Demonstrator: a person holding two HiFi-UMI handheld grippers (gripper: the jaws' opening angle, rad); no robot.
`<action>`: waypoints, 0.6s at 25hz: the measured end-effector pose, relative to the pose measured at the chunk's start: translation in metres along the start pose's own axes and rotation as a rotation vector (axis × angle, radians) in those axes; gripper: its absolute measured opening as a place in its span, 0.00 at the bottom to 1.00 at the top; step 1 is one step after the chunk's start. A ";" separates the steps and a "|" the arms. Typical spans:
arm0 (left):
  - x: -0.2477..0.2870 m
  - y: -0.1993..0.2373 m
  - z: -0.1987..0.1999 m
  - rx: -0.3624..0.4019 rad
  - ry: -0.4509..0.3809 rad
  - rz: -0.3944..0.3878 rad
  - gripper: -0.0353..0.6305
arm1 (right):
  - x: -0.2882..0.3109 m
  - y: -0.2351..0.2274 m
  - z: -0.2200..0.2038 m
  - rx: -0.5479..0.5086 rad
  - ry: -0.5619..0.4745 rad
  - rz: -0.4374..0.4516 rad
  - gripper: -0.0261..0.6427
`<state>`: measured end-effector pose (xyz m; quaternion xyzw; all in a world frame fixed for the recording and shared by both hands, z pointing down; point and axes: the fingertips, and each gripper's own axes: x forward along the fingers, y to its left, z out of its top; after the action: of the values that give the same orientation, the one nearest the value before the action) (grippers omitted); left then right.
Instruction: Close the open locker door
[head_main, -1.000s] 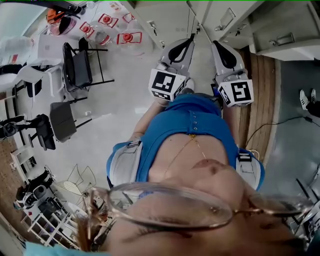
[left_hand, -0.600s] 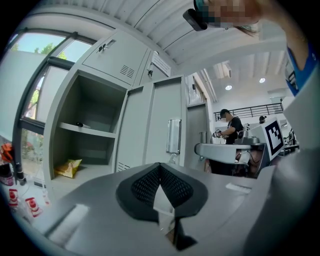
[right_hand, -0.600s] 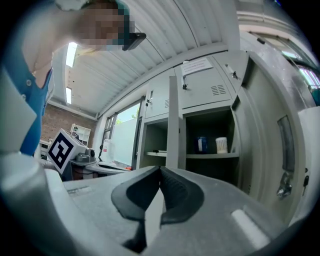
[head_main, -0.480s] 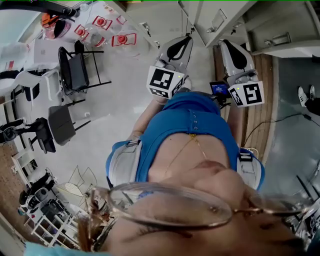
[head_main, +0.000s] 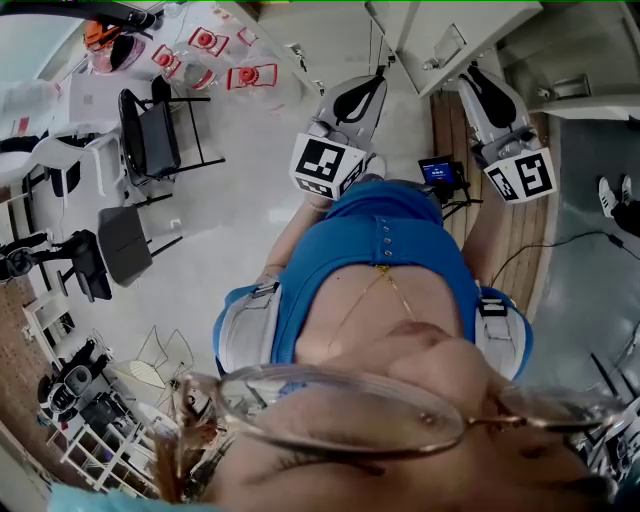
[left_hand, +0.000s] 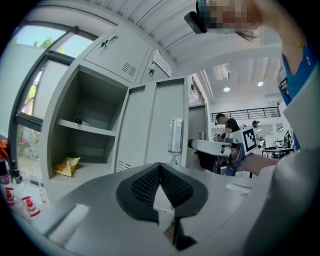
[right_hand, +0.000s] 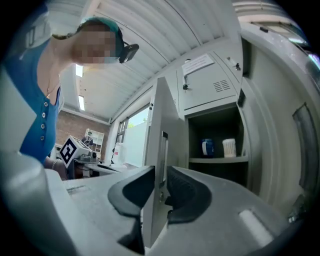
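One blue mug (right_hand: 208, 148) and white cup (right_hand: 229, 148) occupy locker shelf (right_hand: 217, 160).

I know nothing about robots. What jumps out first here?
The open locker door, seen edge-on in the right gripper view, stands between the jaws of the right gripper, which have just been opening. To its right, a blue mug and a white cup sit on a locker shelf. The left gripper view shows an open compartment holding a yellow packet.

Left gripper (left_hand: 160, 167) level, jaws together — right gripper (right_hand: 158, 174) (jaws just opening) straddles locker door (right_hand: 159, 110) edge.
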<state>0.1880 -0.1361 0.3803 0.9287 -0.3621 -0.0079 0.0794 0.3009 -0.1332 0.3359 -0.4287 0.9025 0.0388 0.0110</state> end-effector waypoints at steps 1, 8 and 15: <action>-0.001 0.001 0.000 0.002 0.000 0.004 0.05 | 0.001 -0.002 0.000 0.007 0.001 0.011 0.14; -0.002 0.017 -0.016 -0.001 0.023 0.041 0.05 | 0.010 -0.006 -0.007 0.094 -0.038 0.104 0.20; -0.002 0.020 -0.023 -0.011 0.041 0.046 0.05 | 0.019 0.002 0.001 0.087 -0.070 0.218 0.26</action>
<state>0.1745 -0.1462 0.4061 0.9196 -0.3818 0.0109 0.0920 0.2870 -0.1469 0.3339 -0.3256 0.9437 0.0157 0.0569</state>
